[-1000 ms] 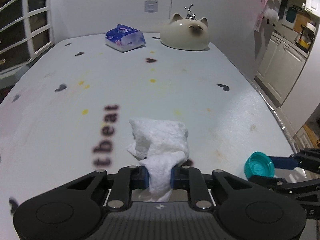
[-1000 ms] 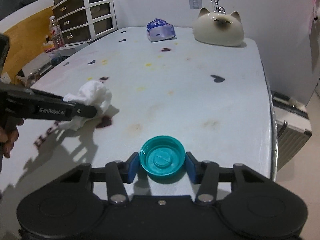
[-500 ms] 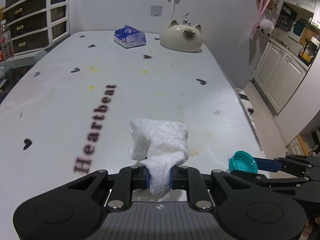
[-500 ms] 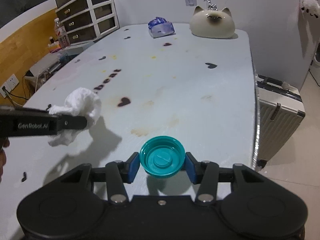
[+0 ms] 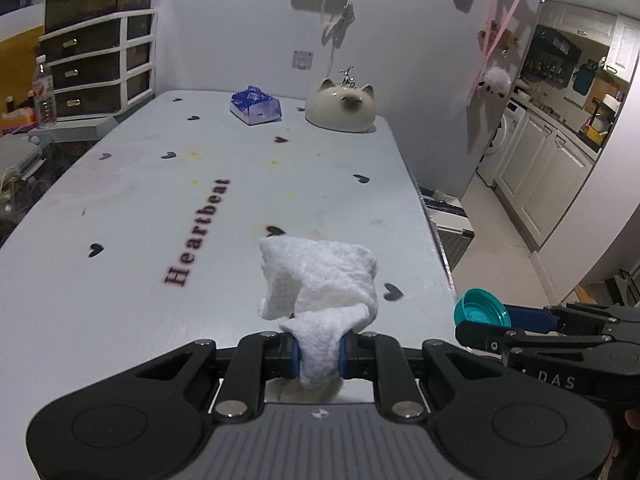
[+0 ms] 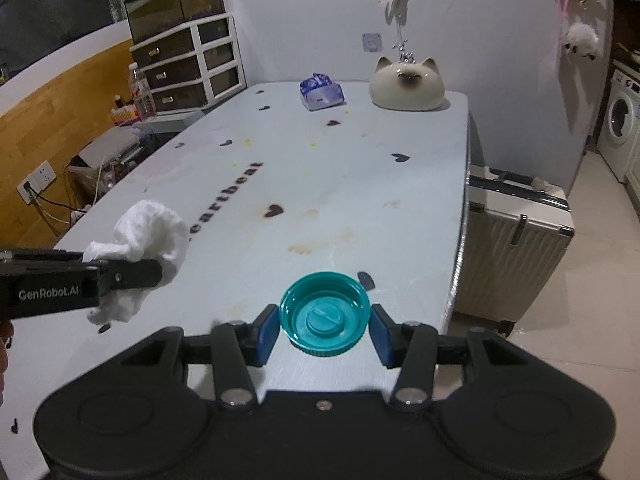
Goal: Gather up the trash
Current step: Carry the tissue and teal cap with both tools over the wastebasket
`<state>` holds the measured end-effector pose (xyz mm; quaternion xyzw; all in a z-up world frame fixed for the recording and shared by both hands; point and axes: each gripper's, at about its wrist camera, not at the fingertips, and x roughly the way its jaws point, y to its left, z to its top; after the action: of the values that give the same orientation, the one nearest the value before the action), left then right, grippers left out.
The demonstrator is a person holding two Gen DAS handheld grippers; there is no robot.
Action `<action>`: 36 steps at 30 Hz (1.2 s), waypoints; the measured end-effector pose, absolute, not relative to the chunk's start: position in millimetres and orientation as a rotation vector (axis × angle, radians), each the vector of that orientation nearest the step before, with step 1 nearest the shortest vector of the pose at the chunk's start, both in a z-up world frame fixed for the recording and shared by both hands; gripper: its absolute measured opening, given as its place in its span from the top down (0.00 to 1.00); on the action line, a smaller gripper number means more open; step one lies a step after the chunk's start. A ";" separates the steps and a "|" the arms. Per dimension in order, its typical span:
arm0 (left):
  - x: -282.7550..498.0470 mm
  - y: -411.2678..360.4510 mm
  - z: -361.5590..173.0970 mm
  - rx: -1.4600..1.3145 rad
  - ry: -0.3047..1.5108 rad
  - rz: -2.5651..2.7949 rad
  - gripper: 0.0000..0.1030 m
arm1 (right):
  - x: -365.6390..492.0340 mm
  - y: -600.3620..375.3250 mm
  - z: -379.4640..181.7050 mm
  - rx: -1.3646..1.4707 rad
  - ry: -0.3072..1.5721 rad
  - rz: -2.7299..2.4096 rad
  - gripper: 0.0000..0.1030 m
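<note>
Crumpled tissue [image 5: 320,280] and teal bottle cap [image 6: 325,314] are the two trash items, each held clear of the table [image 5: 120,320].

Edges and clearance:
- The table is long and pale, printed with "Heartbeat" lettering [image 5: 198,232] and small dark hearts. Its right long edge [image 6: 466,200] runs along open tiled floor.
- A white suitcase [image 6: 516,236] stands on the floor just beside that right edge.
- At the far end, near the wall, sit a blue tissue pack [image 5: 256,106] and a cat-shaped ceramic ornament [image 5: 342,106], well apart from both grippers.
- A drawer unit [image 6: 188,64] and a plastic bottle [image 6: 140,92] stand beyond the left long edge.
- The table surface between the grippers and the far-end items carries only stains and print.

Item position relative to grippers:
- Left gripper [image 5: 318,354]: clenched on the tissue. A twisted tail of tissue is pinched between the blue pads [image 5: 294,354]; the bulk projects forward and upward beyond the fingertips.
- Right gripper [image 6: 324,334]: clamped on the cap. The cap sits between the blue pads [image 6: 266,334], open side up, gripped across its ribbed rim.
- In the left wrist view the right gripper [image 5: 486,318] lies to the right, past the table's right edge.
</note>
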<state>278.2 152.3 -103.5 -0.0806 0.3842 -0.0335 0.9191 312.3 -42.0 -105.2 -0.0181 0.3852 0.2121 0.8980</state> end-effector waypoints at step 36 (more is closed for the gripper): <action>187.0 20.2 -80.2 -0.137 0.769 -0.239 0.83 | 189.6 -197.6 -76.0 0.070 0.741 0.205 0.52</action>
<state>187.0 20.2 -80.2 -0.0668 0.3739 -0.1163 0.9177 189.6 -197.6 -76.0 0.0341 0.3615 0.1001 0.9264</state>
